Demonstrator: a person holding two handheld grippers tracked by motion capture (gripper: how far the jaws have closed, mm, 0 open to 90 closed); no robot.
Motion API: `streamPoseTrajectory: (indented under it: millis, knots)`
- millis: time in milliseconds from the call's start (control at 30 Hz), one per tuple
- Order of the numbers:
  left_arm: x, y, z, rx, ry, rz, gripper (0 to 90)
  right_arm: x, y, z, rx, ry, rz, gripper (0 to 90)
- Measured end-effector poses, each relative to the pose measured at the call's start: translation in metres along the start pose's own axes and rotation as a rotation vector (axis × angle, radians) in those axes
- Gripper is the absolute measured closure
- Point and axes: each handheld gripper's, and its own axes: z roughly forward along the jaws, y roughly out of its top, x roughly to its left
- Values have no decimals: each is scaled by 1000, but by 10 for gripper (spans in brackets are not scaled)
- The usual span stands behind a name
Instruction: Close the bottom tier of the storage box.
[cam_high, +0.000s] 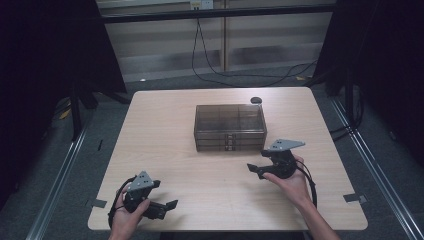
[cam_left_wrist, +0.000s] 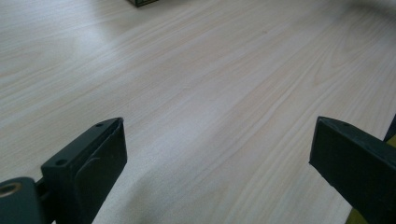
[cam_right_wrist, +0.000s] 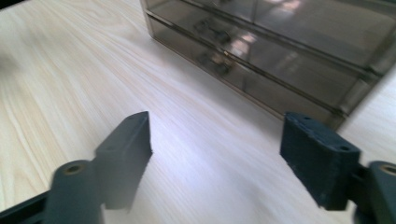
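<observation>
Here: one smoky drawer box (cam_high: 229, 127), three drawers; two claws, left claw (cam_high: 167, 207) and right claw (cam_high: 254, 169), both wide open, empty.

In the high view the room around is dim, almost black at both sides, while the pale table (cam_high: 200, 150) catches even light from above and the smoky drawer box (cam_high: 230, 127) shows faint glare on its top. The left gripper view is sharp, with a soft bright sheen on the wood at upper left. The right gripper view is blurred, its near jaws smeared, with reflections on the box front.
</observation>
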Motion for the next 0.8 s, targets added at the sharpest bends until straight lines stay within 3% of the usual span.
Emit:
streamPoseTrajectory:
  millis: [367,800]
  knots:
    - [1,0,0,4,15,-1,38,-9,-30,-42,2,-69,39,154]
    - [2,-3,-1,-3,6,-17,36,-11,-57,-71,-20,-109,97,140]
